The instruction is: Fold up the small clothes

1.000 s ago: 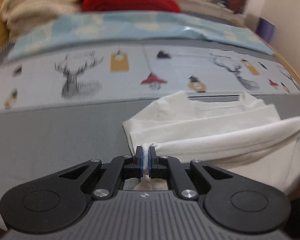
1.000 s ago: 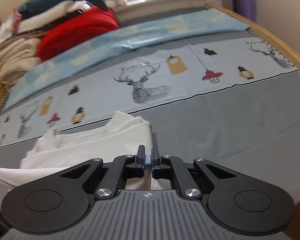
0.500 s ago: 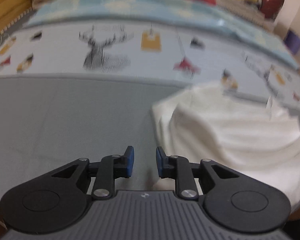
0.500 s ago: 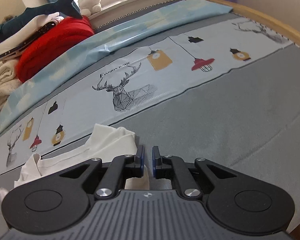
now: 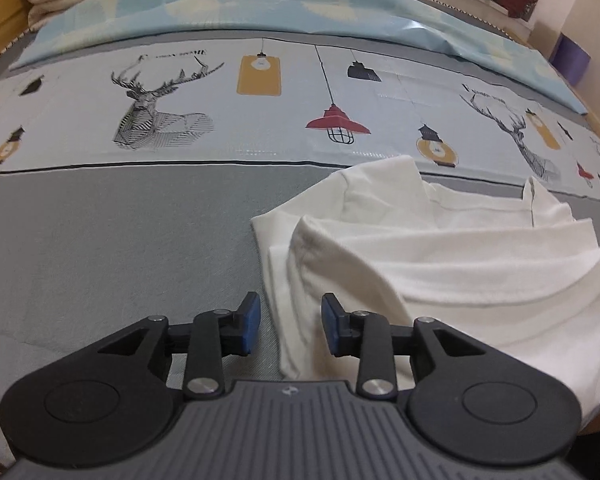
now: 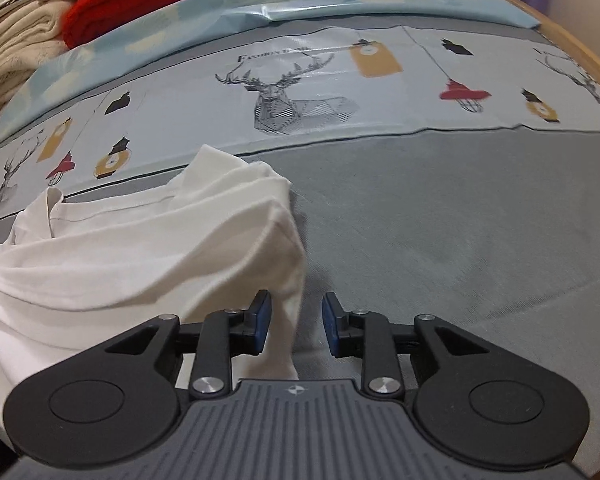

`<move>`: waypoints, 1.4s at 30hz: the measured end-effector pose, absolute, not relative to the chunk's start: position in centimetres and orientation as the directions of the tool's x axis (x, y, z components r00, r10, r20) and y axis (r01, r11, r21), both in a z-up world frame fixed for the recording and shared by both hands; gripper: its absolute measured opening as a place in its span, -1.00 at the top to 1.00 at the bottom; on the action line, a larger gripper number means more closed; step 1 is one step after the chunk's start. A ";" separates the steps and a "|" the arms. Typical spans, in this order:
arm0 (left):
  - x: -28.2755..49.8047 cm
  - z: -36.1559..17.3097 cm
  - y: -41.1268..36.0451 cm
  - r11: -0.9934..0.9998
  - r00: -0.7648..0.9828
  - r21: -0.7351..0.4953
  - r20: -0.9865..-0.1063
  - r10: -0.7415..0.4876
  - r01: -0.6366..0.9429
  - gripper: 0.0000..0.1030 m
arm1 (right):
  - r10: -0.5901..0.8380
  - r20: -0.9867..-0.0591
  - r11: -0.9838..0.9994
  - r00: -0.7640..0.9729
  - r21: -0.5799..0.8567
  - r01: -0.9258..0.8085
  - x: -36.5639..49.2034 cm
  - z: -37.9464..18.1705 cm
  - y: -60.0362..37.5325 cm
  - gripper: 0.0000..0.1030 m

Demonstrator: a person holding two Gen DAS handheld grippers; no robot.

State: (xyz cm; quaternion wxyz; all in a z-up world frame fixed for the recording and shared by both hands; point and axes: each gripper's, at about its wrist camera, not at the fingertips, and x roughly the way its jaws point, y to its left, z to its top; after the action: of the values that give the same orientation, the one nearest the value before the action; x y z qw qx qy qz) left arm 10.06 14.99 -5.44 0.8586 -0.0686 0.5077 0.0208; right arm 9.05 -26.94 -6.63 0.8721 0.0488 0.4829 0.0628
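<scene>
The white garment [image 5: 440, 264] lies loosely folded on the grey bed cover [image 5: 100, 240], filling the lower right of the left wrist view and the lower left of the right wrist view. The left tool [image 5: 290, 322] stands wide, holding nothing, over the cloth's left edge. The right tool [image 6: 296, 322] is also wide, with the garment's right edge between its blue pads [image 6: 263, 316], ungripped.
</scene>
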 end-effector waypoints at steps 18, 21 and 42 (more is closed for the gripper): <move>14.4 -7.3 13.9 0.995 0.511 -0.064 -0.859 -0.017 -0.074 0.76 | 0.168 -0.787 0.980 0.593 0.196 -0.017 13.2 -6.9 -26.7 0.84; 14.4 -6.5 13.5 0.997 0.552 -0.038 -0.834 0.004 -0.064 0.77 | 0.168 -0.755 0.978 0.634 0.211 -0.008 13.2 -6.0 -27.0 0.88; 15.5 -6.7 16.7 0.970 0.555 -0.121 -0.832 0.016 -0.209 0.47 | 0.092 -0.746 0.981 0.659 0.183 0.070 14.4 -5.6 -25.7 0.50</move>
State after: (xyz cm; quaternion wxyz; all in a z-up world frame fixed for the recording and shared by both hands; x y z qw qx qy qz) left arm 15.45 16.70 -6.67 0.8758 -0.1035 0.4672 0.0642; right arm 14.44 -25.70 -5.57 0.9055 0.0983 0.4128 0.0062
